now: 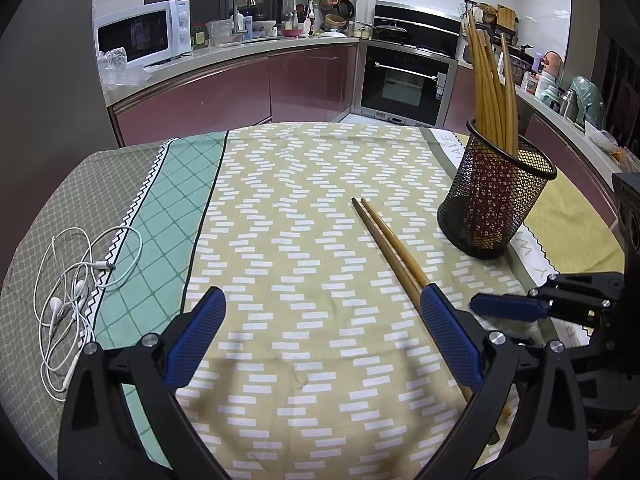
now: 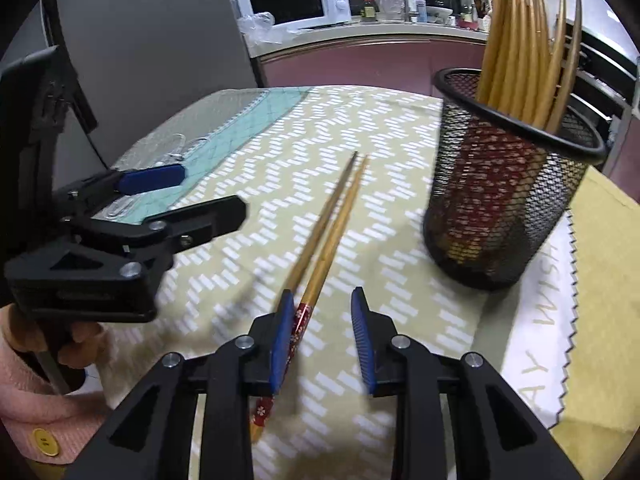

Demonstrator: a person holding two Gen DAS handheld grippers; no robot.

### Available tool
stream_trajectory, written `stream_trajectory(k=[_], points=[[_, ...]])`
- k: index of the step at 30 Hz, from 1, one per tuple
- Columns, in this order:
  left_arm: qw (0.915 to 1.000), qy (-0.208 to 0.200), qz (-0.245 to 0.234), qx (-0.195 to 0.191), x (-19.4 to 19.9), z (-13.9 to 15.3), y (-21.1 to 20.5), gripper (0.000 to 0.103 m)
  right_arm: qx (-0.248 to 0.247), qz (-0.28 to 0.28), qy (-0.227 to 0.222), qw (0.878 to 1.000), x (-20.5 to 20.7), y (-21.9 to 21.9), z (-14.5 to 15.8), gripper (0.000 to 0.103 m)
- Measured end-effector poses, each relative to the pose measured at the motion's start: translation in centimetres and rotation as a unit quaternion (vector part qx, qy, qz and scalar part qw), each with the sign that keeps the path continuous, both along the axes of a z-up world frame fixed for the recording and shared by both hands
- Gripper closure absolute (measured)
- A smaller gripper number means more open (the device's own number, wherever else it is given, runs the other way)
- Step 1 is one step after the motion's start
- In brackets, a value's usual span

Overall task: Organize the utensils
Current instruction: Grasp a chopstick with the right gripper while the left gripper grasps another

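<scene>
Patterned cloth (image 1: pixel 304 208) over the counter, mesh holder (image 1: pixel 496 196) of chopsticks far right. Loose chopstick pair (image 2: pixel 328 236) lying between right gripper (image 2: pixel 322 308) jaws, apart, unclamped. Left gripper (image 1: pixel 322 308) wide open; earphones (image 1: pixel 76 292) only in left view.

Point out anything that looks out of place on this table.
A pair of chopsticks lies loose on the cloth instead of standing in the mesh holder with the rest. Tangled white earphones are no utensil.

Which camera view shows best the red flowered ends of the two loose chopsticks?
The right wrist view: the red flowered ends lie between the right gripper's open jaws. In the left wrist view the chopsticks show, but the left gripper's finger covers that end.
</scene>
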State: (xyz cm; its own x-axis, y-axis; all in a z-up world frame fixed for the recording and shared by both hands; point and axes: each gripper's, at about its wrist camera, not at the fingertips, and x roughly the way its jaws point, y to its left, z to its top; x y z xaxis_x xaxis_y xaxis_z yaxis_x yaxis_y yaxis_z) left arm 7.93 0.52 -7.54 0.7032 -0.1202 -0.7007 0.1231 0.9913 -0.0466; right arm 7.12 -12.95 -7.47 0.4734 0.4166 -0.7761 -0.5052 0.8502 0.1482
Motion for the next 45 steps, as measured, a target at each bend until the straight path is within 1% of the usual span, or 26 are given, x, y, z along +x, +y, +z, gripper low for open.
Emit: stream_trajectory(k=[4,6,8,10,12,15,17,18,19,21,22,26,28,30,31,32,35,38,39,41,42,43,44,45], points=[[0.9999,0.006,-0.009,-0.005,0.2,-0.1,-0.3,0.007,0.000,-0.002,0.007,1.000,0.0,-0.4,0.0,0.078],[0.9998,0.009,-0.018,0.001,0.4,-0.3,-0.9,0.007,0.007,-0.005,0.011,1.000,0.1,-0.7,0.0,0.078],[0.9995,0.017,-0.025,0.011,0.6,-0.6,-1.5,0.011,0.015,-0.008,0.016,1.000,0.4,-0.9,-0.1,0.078],[0.9988,0.031,-0.034,0.018,1.2,-1.2,-2.2,0.019,0.020,-0.010,0.019,1.000,0.6,-1.3,0.0,0.078],[0.9980,0.041,-0.042,0.024,1.7,-1.6,-2.9,0.022,0.024,-0.013,0.023,0.999,0.7,-1.7,0.0,0.078],[0.9967,0.053,-0.058,0.023,2.4,-2.0,-3.8,0.027,0.027,-0.020,0.026,0.999,0.8,-2.6,0.1,0.078],[0.9956,0.061,-0.067,0.023,2.6,-2.2,-4.3,0.028,0.031,-0.022,0.030,0.999,0.9,-3.2,0.1,0.078],[0.9950,0.066,-0.071,0.025,2.7,-2.6,-4.7,0.032,0.030,-0.022,0.030,0.999,0.9,-3.3,0.1,0.078],[0.9945,0.071,-0.072,0.026,2.8,-2.8,-4.9,0.034,0.029,-0.023,0.029,0.999,0.9,-3.3,0.2,0.078],[0.9943,0.070,-0.073,0.035,2.9,-2.9,-5.2,0.035,0.027,-0.022,0.029,0.999,1.0,-3.2,0.2,0.078],[0.9941,0.070,-0.075,0.035,3.0,-2.9,-5.2,0.040,0.025,-0.021,0.028,0.999,1.1,-3.1,0.2,0.078],[0.9936,0.077,-0.079,0.026,3.2,-2.7,-5.0,0.053,0.015,-0.018,0.022,0.999,1.3,-2.2,0.2,0.078],[0.9930,0.081,-0.085,0.014,3.0,-2.4,-4.7,0.067,0.005,-0.015,0.016,1.000,1.6,-1.6,0.2,0.078],[0.9916,0.087,-0.095,-0.005,3.1,-2.3,-4.1,0.077,0.001,-0.013,0.013,1.000,2.0,-1.0,0.1,0.078],[0.9912,0.089,-0.097,-0.012,3.1,-2.2,-4.0,0.079,0.000,-0.012,0.011,1.000,2.3,-0.7,0.1,0.079],[0.9915,0.089,-0.095,-0.010,3.1,-2.2,-4.0,0.079,-0.004,-0.012,0.008,1.000,2.5,-0.4,0.1,0.079],[0.9923,0.092,-0.083,-0.007,3.4,-2.3,-3.7,0.071,-0.012,-0.007,0.004,1.000,3.2,0.4,0.0,0.080],[0.9927,0.091,-0.079,-0.009,3.7,-2.5,-3.6,0.071,-0.021,-0.006,-0.005,1.000,3.8,1.3,0.0,0.081],[0.9928,0.090,-0.078,-0.011,3.8,-2.6,-3.6,0.073,-0.022,-0.007,-0.005,1.000,4.1,1.6,0.0,0.083],[0.9934,0.089,-0.070,-0.014,4.2,-2.6,-3.5,0.077,-0.022,-0.011,-0.005,1.000,4.3,1.7,-0.1,0.091],[0.9937,0.089,-0.067,-0.016,4.3,-2.6,-3.4,0.082,-0.016,-0.013,-0.001,1.000,4.5,1.6,-0.2,0.092],[0.9938,0.090,-0.062,-0.021,4.4,-2.6,-3.4,0.084,-0.011,-0.015,0.003,1.000,4.6,1.5,-0.2,0.096],[0.9939,0.090,-0.059,-0.025,4.5,-2.6,-3.3,0.090,-0.005,-0.017,0.006,1.000,4.7,1.5,-0.2,0.097],[0.9942,0.088,-0.056,-0.027,4.5,-2.5,-3.3,0.090,-0.001,-0.019,0.009,1.000,4.7,1.3,-0.2,0.097]])
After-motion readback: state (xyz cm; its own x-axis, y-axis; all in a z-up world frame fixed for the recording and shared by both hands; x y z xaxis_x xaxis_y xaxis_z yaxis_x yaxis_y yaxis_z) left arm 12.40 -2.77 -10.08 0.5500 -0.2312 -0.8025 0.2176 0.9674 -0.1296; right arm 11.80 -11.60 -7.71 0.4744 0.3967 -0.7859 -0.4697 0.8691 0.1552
